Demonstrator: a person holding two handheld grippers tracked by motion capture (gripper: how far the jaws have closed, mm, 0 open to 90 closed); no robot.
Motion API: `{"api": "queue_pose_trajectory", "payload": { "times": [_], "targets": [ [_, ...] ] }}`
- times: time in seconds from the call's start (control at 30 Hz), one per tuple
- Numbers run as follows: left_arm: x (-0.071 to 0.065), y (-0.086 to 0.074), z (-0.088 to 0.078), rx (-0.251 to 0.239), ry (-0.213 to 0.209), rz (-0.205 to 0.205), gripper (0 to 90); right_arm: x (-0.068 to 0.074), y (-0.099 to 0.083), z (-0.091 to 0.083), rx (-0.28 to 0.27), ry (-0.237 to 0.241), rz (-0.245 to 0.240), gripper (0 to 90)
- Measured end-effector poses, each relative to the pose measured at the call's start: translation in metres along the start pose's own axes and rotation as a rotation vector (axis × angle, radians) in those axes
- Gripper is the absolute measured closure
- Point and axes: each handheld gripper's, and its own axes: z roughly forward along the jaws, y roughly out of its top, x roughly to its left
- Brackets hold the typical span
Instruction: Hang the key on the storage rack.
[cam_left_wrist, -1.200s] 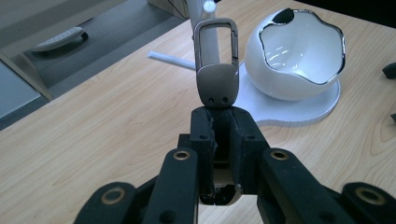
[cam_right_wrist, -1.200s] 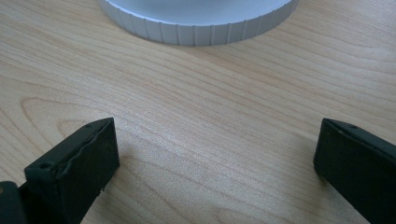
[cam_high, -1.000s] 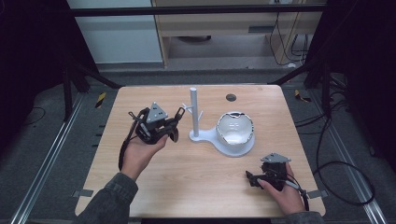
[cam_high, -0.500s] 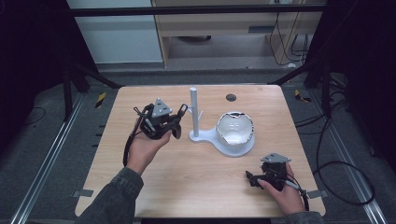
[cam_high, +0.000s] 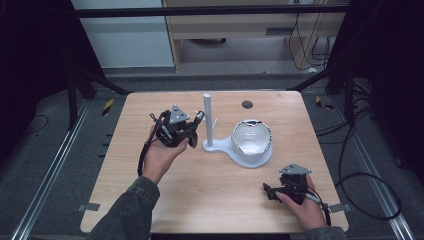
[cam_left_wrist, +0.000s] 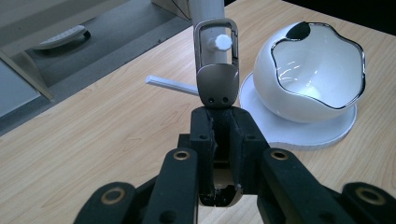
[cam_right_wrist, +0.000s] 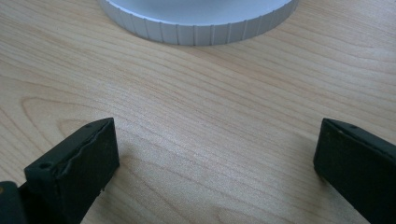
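My left gripper (cam_high: 196, 123) is shut on a metal clip (cam_left_wrist: 217, 84) with a rectangular loop at its far end. In the left gripper view the loop frames the tip of a short white peg (cam_left_wrist: 223, 43) on the white stand's post (cam_high: 207, 120); whether the peg passes through it I cannot tell. A white bowl with a chrome rim (cam_high: 252, 137) rests on the stand's round base (cam_high: 250, 161). My right gripper (cam_high: 267, 191) lies low at the table's front right, open, its jaws wide apart over bare wood (cam_right_wrist: 215, 154).
A thin white arm (cam_left_wrist: 170, 85) sticks out from the post low over the wooden table (cam_high: 210, 200). A dark round hole (cam_high: 247, 104) sits near the far edge. Cables trail off the table's right side. The base's ribbed edge (cam_right_wrist: 196, 28) lies just ahead of the right gripper.
My left gripper has moved slightly right and forward, bringing the clip up to the post's peg. The right gripper has stayed put.
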Motion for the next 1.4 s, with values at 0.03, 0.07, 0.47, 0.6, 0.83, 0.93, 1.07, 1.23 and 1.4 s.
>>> {"api": "queue_pose_trajectory", "payload": {
  "times": [0.03,0.07,0.47,0.6,0.83,0.93,1.07,1.23,1.4],
  "targets": [
    [0.0,0.0,0.001,0.004,0.001,0.001,80.4,0.0,0.0,0.0,0.0,0.0,0.0,0.4],
    [0.0,0.0,0.002,0.003,0.002,-0.002,80.4,0.0,0.0,0.0,0.0,0.0,0.0,0.4],
    [0.001,-0.005,0.012,0.004,0.006,-0.026,80.4,0.0,0.0,0.0,0.0,0.002,-0.002,0.4],
    [0.0,-0.005,0.014,0.005,0.008,-0.027,80.4,0.0,0.0,0.0,0.001,0.003,-0.002,0.4],
    [-0.001,-0.007,0.017,-0.005,0.016,-0.036,80.3,0.0,0.0,0.0,0.001,0.002,-0.001,0.4],
    [-0.002,-0.009,0.019,-0.016,0.015,-0.047,80.3,0.0,0.0,0.0,0.001,0.003,-0.002,0.4],
    [-0.003,-0.009,0.021,-0.014,0.016,-0.046,80.3,0.0,0.0,0.0,0.001,0.002,-0.001,0.4],
    [-0.004,-0.011,0.023,-0.029,0.02,-0.057,80.3,0.0,0.0,0.0,0.001,0.003,-0.002,0.4],
    [-0.006,-0.011,0.026,-0.037,0.021,-0.069,80.2,0.0,0.0,0.0,0.001,0.003,-0.001,0.4]
  ]
}}
